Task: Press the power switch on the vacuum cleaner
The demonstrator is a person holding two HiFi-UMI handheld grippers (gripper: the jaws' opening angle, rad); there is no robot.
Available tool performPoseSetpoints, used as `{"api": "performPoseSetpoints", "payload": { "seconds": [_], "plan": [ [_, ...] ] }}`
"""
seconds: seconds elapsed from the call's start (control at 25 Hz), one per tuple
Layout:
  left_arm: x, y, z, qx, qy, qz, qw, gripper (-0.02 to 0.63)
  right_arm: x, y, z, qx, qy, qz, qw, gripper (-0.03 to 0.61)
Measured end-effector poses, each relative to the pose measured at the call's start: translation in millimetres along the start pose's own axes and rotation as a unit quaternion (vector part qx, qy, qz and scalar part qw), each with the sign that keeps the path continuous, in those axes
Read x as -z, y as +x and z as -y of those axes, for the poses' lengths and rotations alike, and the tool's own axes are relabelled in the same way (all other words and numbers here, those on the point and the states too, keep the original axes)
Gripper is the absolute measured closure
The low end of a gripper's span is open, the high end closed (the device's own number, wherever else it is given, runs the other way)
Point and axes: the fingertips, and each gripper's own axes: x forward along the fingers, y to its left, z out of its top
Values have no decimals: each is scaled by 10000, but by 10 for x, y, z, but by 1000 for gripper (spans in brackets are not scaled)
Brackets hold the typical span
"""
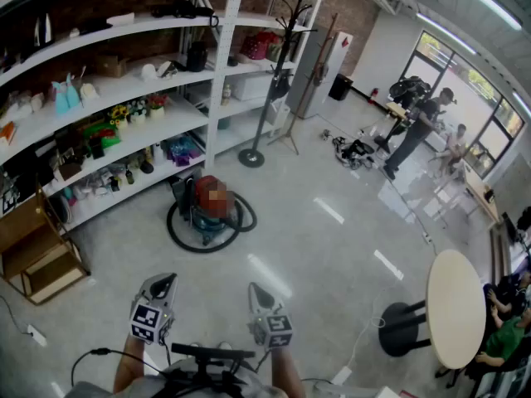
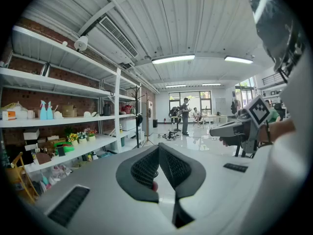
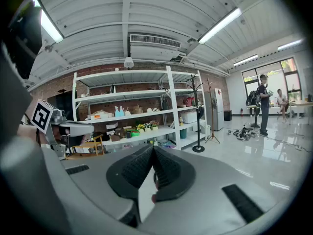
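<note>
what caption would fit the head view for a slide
Left gripper and right gripper, both shut, held well short of the red-topped vacuum cleaner beside the shelves.

Findings:
1. Open floor (image 1: 315, 247) runs from the left gripper (image 1: 163, 284) and right gripper (image 1: 257, 293) at lower centre up to the vacuum cleaner (image 1: 211, 210) at centre left. Nothing stands on that stretch.
2. A black hose (image 1: 184, 245) lies looped on the floor round the vacuum cleaner's near and left sides.
3. Shelving (image 1: 124, 114) stands close behind it at upper left.
4. A coat stand (image 1: 253, 157) stands near it at upper right.
5. A wooden crate (image 1: 41, 264) at the left edge and a round table (image 1: 455, 305) at lower right are well apart from that stretch.
</note>
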Motion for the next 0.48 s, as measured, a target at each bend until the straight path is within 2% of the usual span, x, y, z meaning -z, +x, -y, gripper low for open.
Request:
{"api": "performPoseSetpoints", "payload": {
  "seconds": [0.48],
  "plan": [
    [-3, 13, 6, -1, -32, 22, 10000, 607, -73, 6, -7, -67, 70, 90, 9999, 566]
  ]
}}
